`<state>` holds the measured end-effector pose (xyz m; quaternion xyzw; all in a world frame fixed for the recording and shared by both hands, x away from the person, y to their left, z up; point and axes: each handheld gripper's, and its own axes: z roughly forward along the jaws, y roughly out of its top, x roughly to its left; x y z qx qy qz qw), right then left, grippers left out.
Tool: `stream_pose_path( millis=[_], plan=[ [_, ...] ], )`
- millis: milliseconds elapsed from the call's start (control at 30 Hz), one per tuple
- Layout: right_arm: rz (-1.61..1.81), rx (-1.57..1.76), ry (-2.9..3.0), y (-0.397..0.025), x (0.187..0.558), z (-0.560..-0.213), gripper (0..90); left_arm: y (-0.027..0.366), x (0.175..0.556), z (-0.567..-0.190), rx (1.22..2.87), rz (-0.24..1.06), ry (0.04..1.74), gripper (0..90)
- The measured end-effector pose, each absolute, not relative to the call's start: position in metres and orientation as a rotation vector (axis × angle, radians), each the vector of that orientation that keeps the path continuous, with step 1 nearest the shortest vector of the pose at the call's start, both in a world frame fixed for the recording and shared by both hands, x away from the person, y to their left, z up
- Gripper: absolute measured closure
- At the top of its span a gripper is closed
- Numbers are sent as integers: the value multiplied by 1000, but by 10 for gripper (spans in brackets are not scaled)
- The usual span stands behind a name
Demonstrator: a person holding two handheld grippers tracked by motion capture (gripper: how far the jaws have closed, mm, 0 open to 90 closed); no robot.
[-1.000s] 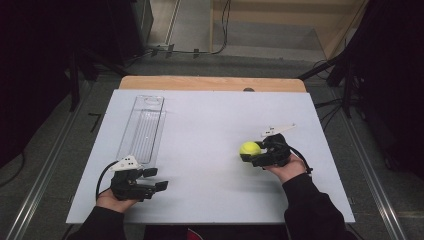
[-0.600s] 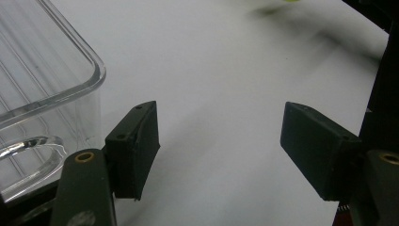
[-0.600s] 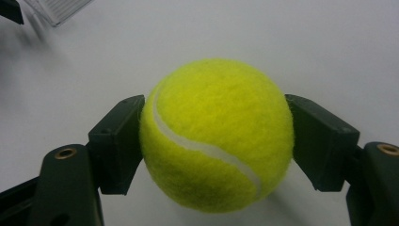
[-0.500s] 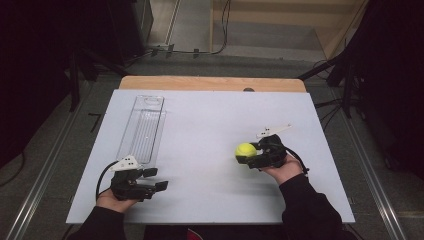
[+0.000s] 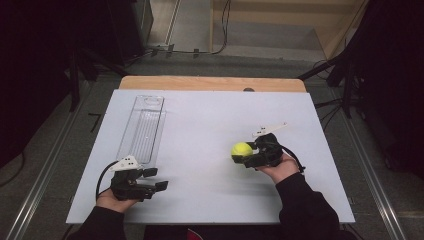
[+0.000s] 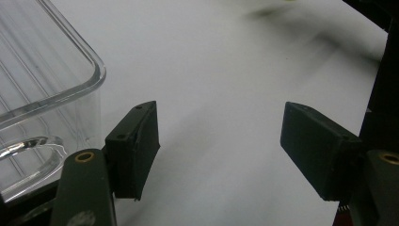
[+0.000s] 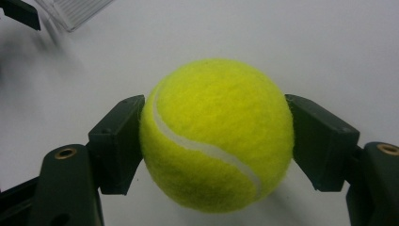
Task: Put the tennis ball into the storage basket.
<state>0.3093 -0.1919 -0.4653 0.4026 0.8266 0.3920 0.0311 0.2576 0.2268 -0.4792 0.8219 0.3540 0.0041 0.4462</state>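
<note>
Two tools are at work on our side of the surface [image 5: 210, 125]. Nearest to us, our left tool [image 5: 156, 180] rests low at the front left corner with its jaws spread wide and nothing between them; its own view shows bare white sheet in the gap and the near end of the clear plastic tray [image 6: 42, 84] just beside one jaw. A little farther in and to the right, our right tool [image 5: 244, 154] is clenched on the tennis ball [image 5: 241, 149]; in the right gripper view the ball [image 7: 216, 134] sits squarely between both pads, pressed from either side, with a shadow under it that suggests it is lifted just off the sheet, though we cannot be sure. Beyond the left tool, the long tray [image 5: 142, 129] runs away from us along the left side, and it looks empty. The ball and the tray lie well apart. We judge the pick-up as done and the carry across, presumably to the tray, as left, together with the release.
</note>
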Motion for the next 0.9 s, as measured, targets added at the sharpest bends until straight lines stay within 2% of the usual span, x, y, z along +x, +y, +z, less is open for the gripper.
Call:
stream_pose_path(
  millis=[900],
  plan=[
    [1236, 1218, 2584, -167, 320, -454, 237, 227, 258, -479, 2034, 13, 880, 292]
  ],
)
